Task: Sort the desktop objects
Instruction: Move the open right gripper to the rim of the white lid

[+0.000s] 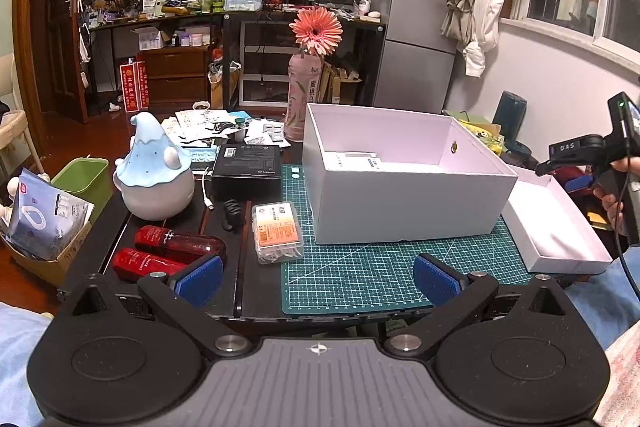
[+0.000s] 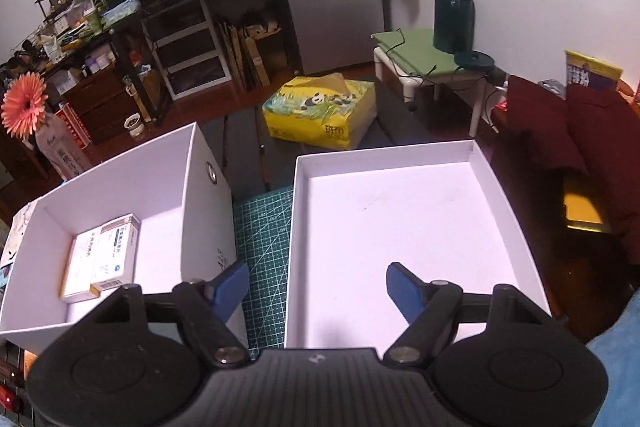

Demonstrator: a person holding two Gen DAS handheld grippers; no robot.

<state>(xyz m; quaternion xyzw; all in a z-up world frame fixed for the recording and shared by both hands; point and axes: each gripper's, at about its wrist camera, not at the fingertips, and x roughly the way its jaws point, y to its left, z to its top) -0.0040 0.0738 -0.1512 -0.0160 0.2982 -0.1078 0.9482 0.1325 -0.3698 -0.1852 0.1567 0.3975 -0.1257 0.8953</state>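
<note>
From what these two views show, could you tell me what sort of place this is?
Most likely a lived-in bedroom or studio flat: a fridge stands beside a cluttered computer desk, clothes hang by the window, and the sorting happens on a low table with a cutting mat.

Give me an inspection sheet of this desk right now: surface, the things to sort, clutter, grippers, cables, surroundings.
Surface: dark table with a green cutting mat.
Job's things: deep white box holding medicine boxes; shallow white lid beside it, nothing in it; two red bottles lying flat; clear plastic case; black box.
Clutter: blue gnome figure, papers, flower bottle.
Grippers: left gripper open, holding nothing; right gripper open above the lid's near edge, holding nothing.
Cables: white cable by the black box.
Surroundings: fridge, cluttered desk, tissue pack.
</note>
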